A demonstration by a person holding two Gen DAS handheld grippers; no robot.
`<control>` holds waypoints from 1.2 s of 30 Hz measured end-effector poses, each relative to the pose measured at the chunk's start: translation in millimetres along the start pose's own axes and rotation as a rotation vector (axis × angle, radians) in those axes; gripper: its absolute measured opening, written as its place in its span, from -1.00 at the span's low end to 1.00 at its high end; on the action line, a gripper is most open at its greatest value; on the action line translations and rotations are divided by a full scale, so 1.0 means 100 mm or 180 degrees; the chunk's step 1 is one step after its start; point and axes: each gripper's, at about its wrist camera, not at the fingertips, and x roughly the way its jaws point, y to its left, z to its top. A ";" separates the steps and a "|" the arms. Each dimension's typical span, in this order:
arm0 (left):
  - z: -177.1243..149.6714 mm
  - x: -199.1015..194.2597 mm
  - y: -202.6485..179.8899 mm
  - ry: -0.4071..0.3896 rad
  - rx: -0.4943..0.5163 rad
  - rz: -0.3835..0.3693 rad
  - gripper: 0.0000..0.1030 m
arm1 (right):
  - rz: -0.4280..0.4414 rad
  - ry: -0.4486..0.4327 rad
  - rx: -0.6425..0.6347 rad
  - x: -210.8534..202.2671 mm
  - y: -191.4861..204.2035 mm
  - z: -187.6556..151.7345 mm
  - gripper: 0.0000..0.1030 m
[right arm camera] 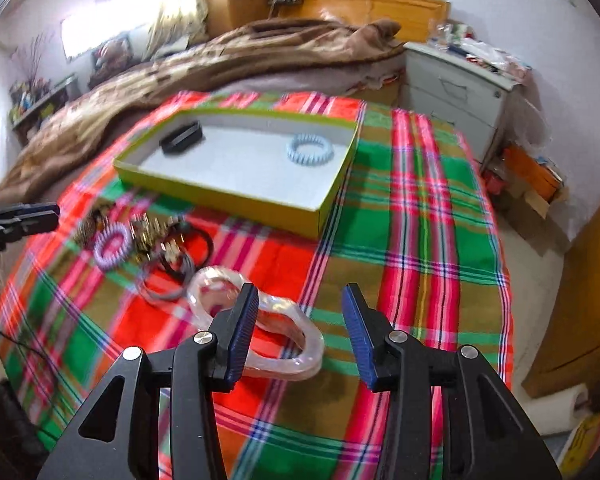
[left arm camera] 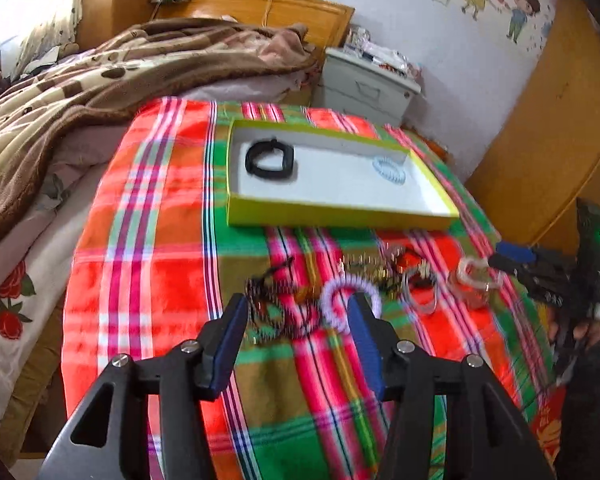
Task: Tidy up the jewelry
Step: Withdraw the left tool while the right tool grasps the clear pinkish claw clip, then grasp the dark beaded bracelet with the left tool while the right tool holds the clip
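A yellow-green box (left arm camera: 342,216) (right arm camera: 236,200) with a white floor lies on the plaid cloth. It holds a black band (left arm camera: 270,159) (right arm camera: 181,136) and a pale blue spiral ring (left arm camera: 389,171) (right arm camera: 310,149). Loose jewelry lies in front of it: a lilac spiral ring (left arm camera: 350,298) (right arm camera: 112,245), dark beaded bracelets (left arm camera: 274,312), grey bangles (right arm camera: 166,286) and a clear pinkish bangle (left arm camera: 476,276) (right arm camera: 278,332). My left gripper (left arm camera: 298,306) is open just over the beads and lilac ring. My right gripper (right arm camera: 300,300) is open, its left finger over the clear bangle.
The plaid cloth (right arm camera: 420,220) covers a small table beside a bed with a brown blanket (left arm camera: 100,76). A white nightstand (left arm camera: 364,84) stands behind. A wooden wardrobe (left arm camera: 560,120) is at the right. The right gripper shows in the left wrist view (left arm camera: 516,256).
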 end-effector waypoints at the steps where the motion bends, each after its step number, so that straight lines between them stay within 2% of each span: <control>1: -0.04 0.00 0.01 0.0029 -0.0021 -0.0047 0.05 | 0.0046 0.0021 -0.0017 0.03 -0.02 -0.01 -0.11; 3: -0.10 0.02 0.03 0.0093 -0.0058 -0.0089 0.05 | 0.0156 0.0085 -0.0011 0.05 -0.06 -0.02 -0.07; 9: -0.20 0.03 0.10 0.0166 -0.0118 -0.0053 0.04 | 0.0184 0.0208 -0.0176 0.06 -0.03 -0.09 -0.07; 14: -0.22 0.03 0.11 0.0189 -0.0120 -0.0056 0.04 | 0.0297 0.0306 -0.0110 0.08 -0.04 -0.12 -0.07; 19: -0.23 0.02 0.15 0.0203 -0.0154 -0.0084 0.04 | 0.0260 0.0342 0.0000 0.08 -0.01 -0.19 -0.08; 24: -0.23 0.02 0.20 0.0208 -0.0136 -0.0034 0.04 | 0.0265 0.0335 0.0132 0.02 0.03 -0.30 -0.68; 28: -0.21 0.04 0.23 0.0208 -0.0125 0.0013 0.04 | 0.0195 0.0288 0.0227 -0.06 0.07 -0.37 -0.71; 33: -0.13 0.11 0.27 0.0184 -0.0139 0.0115 0.03 | 0.0251 0.0105 0.0525 -0.16 0.06 -0.45 -0.72; 36: -0.07 0.14 0.32 0.0164 -0.0197 0.0203 -0.04 | 0.0288 -0.0007 0.0690 -0.22 0.04 -0.46 -0.72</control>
